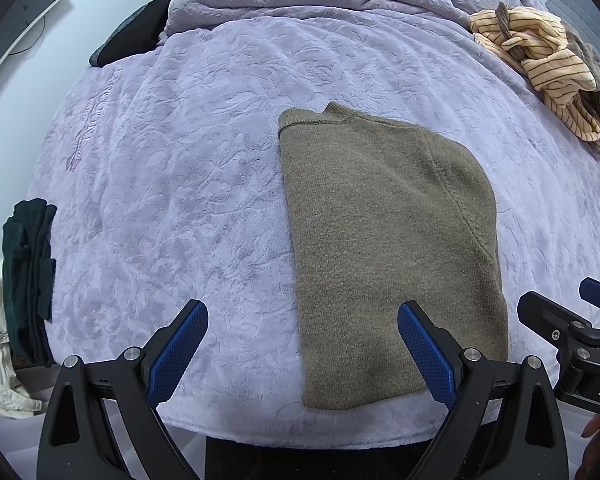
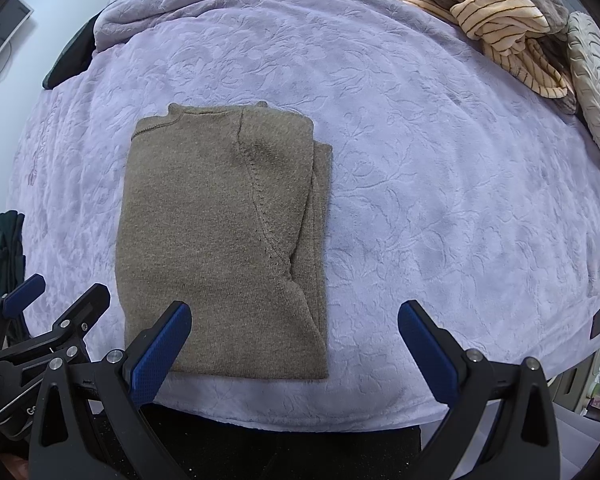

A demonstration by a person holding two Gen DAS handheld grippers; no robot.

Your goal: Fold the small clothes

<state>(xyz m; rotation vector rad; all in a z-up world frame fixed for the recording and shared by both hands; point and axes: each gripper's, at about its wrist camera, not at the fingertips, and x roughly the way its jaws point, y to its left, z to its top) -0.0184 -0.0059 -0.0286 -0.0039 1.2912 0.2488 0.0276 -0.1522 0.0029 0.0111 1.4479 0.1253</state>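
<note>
An olive-brown knit sweater [image 1: 384,240] [image 2: 220,240] lies flat on the lavender blanket, folded lengthwise into a narrow rectangle with its collar away from me and its hem near the bed's front edge. My left gripper [image 1: 302,320] hovers open over the hem's left corner, holding nothing. My right gripper [image 2: 294,320] is open as well, above the hem's right corner, its left finger [image 2: 160,348] over the cloth. Each gripper shows at the edge of the other's view.
The lavender embossed blanket [image 1: 180,160] covers the bed. A crumpled striped cream garment [image 1: 540,64] [image 2: 492,20] lies far right beside a grey pillow [image 2: 596,80]. Dark green clothes [image 1: 28,280] sit at the left edge. A dark item [image 1: 136,32] lies at the back left.
</note>
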